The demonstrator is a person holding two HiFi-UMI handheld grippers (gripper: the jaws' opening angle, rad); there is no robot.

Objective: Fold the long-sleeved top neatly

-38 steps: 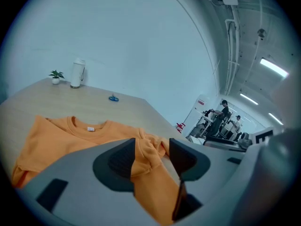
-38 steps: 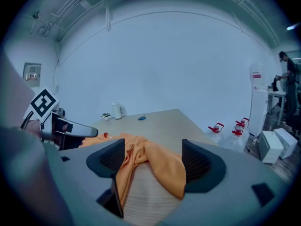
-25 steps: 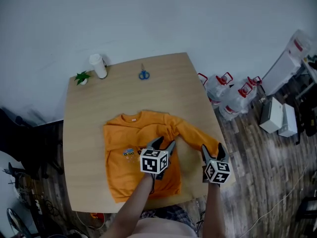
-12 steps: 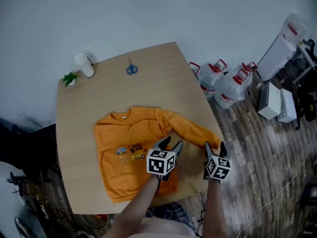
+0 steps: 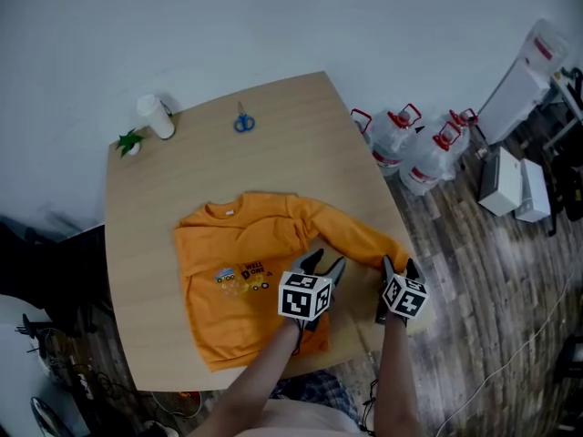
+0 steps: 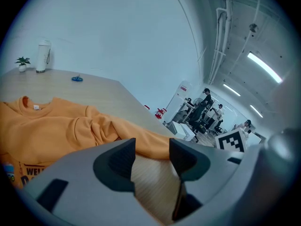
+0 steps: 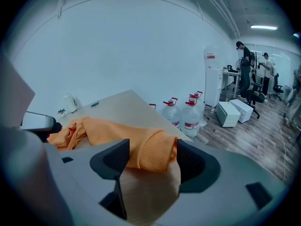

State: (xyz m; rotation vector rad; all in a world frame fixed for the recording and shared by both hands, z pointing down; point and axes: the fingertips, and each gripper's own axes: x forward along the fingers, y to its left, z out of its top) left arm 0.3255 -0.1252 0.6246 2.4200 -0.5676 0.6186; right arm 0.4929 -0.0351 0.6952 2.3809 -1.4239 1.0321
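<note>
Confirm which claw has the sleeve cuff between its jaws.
The right claw: the orange ribbed cuff sits between its jaws, which have just been closing. The left claw has only table between its jaws, the sleeve lying beyond.

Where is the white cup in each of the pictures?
Head view: the white cup is in the upper left, past the collar of the orange top.
Left gripper view: the cup is at the far left, upper part.
Right gripper view: the cup is tiny, left of the middle.
Shared landmark: the little plant right beside it.
</note>
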